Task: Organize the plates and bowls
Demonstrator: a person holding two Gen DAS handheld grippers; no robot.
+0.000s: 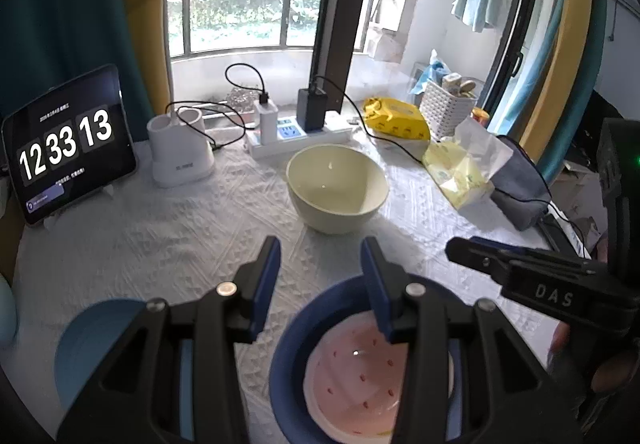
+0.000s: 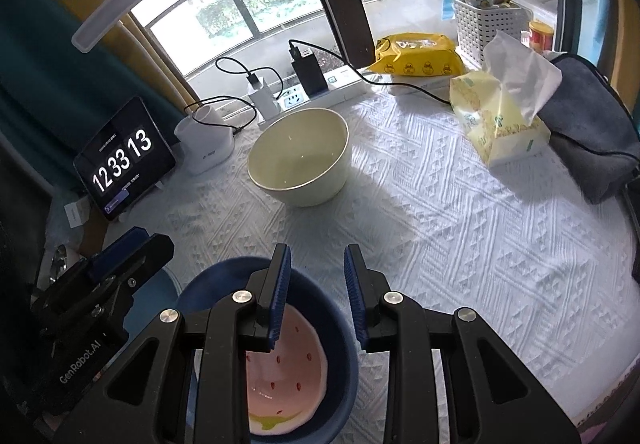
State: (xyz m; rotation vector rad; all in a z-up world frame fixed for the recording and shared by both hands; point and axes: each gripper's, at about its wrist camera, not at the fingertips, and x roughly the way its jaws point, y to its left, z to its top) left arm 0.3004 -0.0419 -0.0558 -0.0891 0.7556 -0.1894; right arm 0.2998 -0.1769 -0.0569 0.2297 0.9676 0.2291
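**Nested bowls at table's near edge, 2 grippers poised above**

Seen low in both wrist views: a pink bowl dotted with small red marks, sitting inside a dark blue bowl on the white textured tablecloth. Just left of the pair, partly hidden behind the gripper body, a lighter blue dish, kind unclear. Farther back, near the table's middle and well apart from the nested pair, a cream bowl, upright and empty.

Above the stack, the left gripper, tongs spread with nothing between the blue pads, the right-hand finger overlapping the blue bowl's rim in view; contact impossible to tell. Beside it, the right gripper, tongs likewise parted and gripping nothing, its left finger over the nested bowls.

Beyond the cream bowl: a power strip with 2 chargers plugged in, a white lamp base, a tablet showing 12 33 13. To the right: a yellow wipes pack, a tissue pack, a white basket, a grey pouch.
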